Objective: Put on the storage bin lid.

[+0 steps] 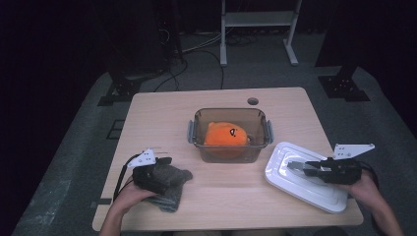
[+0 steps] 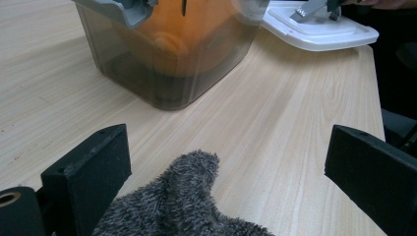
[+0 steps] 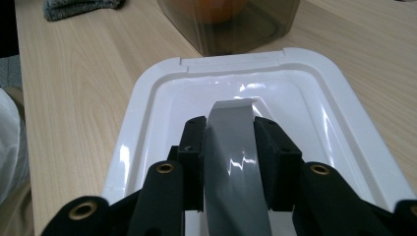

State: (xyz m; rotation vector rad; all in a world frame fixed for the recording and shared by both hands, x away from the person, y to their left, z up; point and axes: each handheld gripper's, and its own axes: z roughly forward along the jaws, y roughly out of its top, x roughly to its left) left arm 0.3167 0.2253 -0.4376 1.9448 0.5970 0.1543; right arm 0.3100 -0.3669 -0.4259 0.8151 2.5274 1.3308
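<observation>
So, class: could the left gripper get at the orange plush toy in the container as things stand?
Probably yes: the container stands open, its white lid off to the side, and the left gripper is open over the grey cloth, leaving the orange plush toy uncovered.

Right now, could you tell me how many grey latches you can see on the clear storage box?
2: one grey latch on the storage box's left end, one on its right end. None shows on the long sides.

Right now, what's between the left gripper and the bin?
Bare table past the grey cloth lying between the left gripper's open jaws, up to the bin, per the left gripper view.
</observation>
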